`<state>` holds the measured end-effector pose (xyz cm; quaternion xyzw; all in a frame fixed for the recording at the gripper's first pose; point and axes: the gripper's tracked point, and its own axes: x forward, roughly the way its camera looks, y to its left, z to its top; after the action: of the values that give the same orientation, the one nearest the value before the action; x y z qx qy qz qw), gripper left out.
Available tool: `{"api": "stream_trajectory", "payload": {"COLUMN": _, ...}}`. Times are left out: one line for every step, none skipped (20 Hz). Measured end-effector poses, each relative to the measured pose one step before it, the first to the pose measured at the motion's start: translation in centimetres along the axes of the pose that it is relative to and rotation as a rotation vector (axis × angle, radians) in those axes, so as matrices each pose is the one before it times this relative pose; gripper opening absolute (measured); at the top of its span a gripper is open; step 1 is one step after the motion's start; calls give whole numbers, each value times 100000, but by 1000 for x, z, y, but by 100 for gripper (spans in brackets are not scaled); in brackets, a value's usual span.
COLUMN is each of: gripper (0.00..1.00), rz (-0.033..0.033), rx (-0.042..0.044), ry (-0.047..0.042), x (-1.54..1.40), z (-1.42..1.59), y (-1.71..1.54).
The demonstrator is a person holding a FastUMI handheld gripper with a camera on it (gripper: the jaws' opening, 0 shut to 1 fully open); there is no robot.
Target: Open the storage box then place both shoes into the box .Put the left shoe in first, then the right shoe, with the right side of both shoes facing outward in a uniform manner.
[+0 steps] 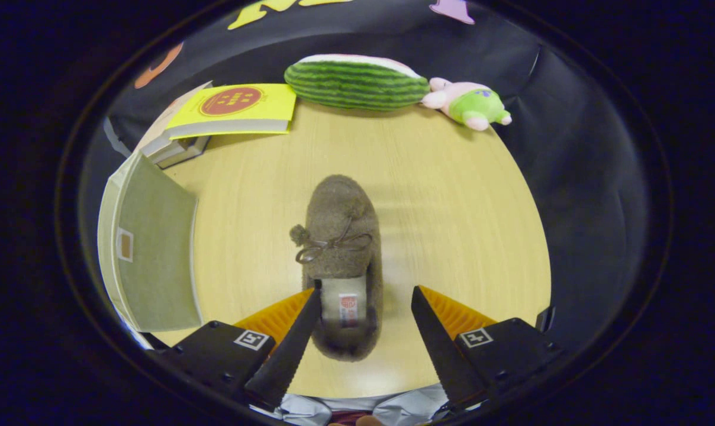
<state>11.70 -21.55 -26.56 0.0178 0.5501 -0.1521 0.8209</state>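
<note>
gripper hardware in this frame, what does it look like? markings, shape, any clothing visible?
The two-finger gripper has long, tapered blade-like fingers with serrated inner edges and ribbed pads. Each sits on a blocky black mount carrying a small square black-and-white fiducial tag. No cables visible. Behind the fingers, folds of shiny grey clothing. The fingers stand open.

A pale wooden tabletop (pixel 452 195) carries a watermelon-slice plush (pixel 356 81) at its far edge, with a pink-and-green plush toy (pixel 470 103) just beside it. Near the far left corner, a yellow book (pixel 239 109) lies on top of a stack of other books (pixel 171 148).
</note>
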Motion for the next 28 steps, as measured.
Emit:
{"api": "stream_trajectory", "payload": {"gripper": 99, "rz": -1453, "rx": 657, "ry": -958, "x": 634, "z": 388, "y": -769}}
{"api": "stream_trajectory", "payload": {"gripper": 95, "rz": -2235, "rx": -854, "ry": 305, "x": 699, "z": 327, "y": -897}}
{"api": "stream_trajectory", "payload": {"gripper": 85, "rz": -1648, "rx": -463, "ry": 1469, "x": 959, "z": -23, "y": -745}}
{"api": "stream_trajectory", "payload": {"gripper": 82, "rz": 2689, "rx": -610, "ry": 3311, "x": 687, "z": -247, "y": 150}}
{"api": "stream_trajectory", "payload": {"gripper": 78, "rz": 3701, "rx": 1620, "ry": 4293, "x": 792, "z": -746, "y": 286}}
{"api": "stream_trajectory", "payload": {"gripper": 75, "rz": 2320, "rx": 1358, "ry": 2334, "x": 821, "z": -230, "y": 205}}
{"api": "stream_trajectory", "payload": {"gripper": 67, "rz": 5733, "rx": -465, "ry": 1988, "x": 686, "z": -433, "y": 628}}
{"api": "stream_trajectory", "payload": {"gripper": 56, "rz": 2839, "rx": -454, "ry": -1422, "x": 342, "z": 177, "y": 512}}
{"api": "stream_trajectory", "payload": {"gripper": 46, "rz": 805, "rx": -286, "ry": 663, "x": -249, "z": -76, "y": 58}}
{"api": "stream_trajectory", "payload": {"gripper": 35, "rz": -456, "rx": -1859, "ry": -1228, "x": 277, "z": 193, "y": 184}}
{"api": "stream_trajectory", "payload": {"gripper": 32, "rz": -95, "rx": -3381, "ry": 295, "x": -241, "z": -48, "y": 237}}
{"api": "stream_trajectory", "payload": {"gripper": 30, "rz": -821, "rx": -2661, "ry": -834, "x": 117, "z": 177, "y": 120}}
{"api": "stream_trajectory", "payload": {"gripper": 23, "rz": -467, "rx": -364, "ry": -115, "x": 12, "z": 48, "y": 62}}
{"api": "stream_trajectory", "payload": {"gripper": 20, "rz": -392, "rx": 1601, "ry": -231, "x": -148, "z": -76, "y": 33}}
{"api": "stream_trajectory", "payload": {"gripper": 14, "rz": -912, "rx": 1871, "ry": 1068, "x": -105, "z": -56, "y": -242}}
{"api": "stream_trajectory", "payload": {"gripper": 10, "rz": 586, "rx": 3170, "ry": 3766, "x": -319, "z": -537, "y": 102}}
{"api": "stream_trajectory", "payload": {"gripper": 7, "rz": 913, "rx": 1340, "ry": 2188, "x": -416, "z": -295, "y": 208}}
{"api": "stream_trajectory", "payload": {"gripper": 7, "rz": 275, "rx": -199, "ry": 104, "x": -528, "z": -41, "y": -108}}
{"api": "stream_trajectory", "payload": {"gripper": 7, "rz": -1564, "rx": -670, "ry": -316, "x": -560, "z": 18, "y": -338}}
{"api": "stream_trajectory", "payload": {"gripper": 7, "rz": -2033, "rx": -528, "ry": 47, "x": -439, "z": -38, "y": -220}}
{"api": "stream_trajectory", "payload": {"gripper": 7, "rz": -918, "rx": -475, "ry": 412, "x": -663, "z": -120, "y": 52}}
{"api": "stream_trajectory", "payload": {"gripper": 7, "rz": 167, "rx": -452, "ry": 280, "x": -660, "z": -73, "y": 352}}
{"api": "stream_trajectory", "payload": {"gripper": 7, "rz": 670, "rx": -665, "ry": -491, "x": -838, "z": 107, "y": 550}}
{"api": "stream_trajectory", "payload": {"gripper": 7, "rz": 563, "rx": -587, "ry": -1235, "x": -827, "z": 274, "y": 564}}
{"api": "stream_trajectory", "payload": {"gripper": 7, "rz": 547, "rx": -588, "ry": -1222, "x": -846, "z": 317, "y": 581}}
{"api": "stream_trajectory", "payload": {"gripper": 7, "rz": 671, "rx": -223, "ry": -891, "x": -839, "z": 183, "y": 653}}
{"api": "stream_trajectory", "payload": {"gripper": 7, "rz": 961, "rx": 233, "ry": -707, "x": -837, "z": 262, "y": 746}}
{"api": "stream_trajectory", "payload": {"gripper": 7, "rz": 1450, "rx": 628, "ry": -388, "x": -782, "z": 153, "y": 892}}
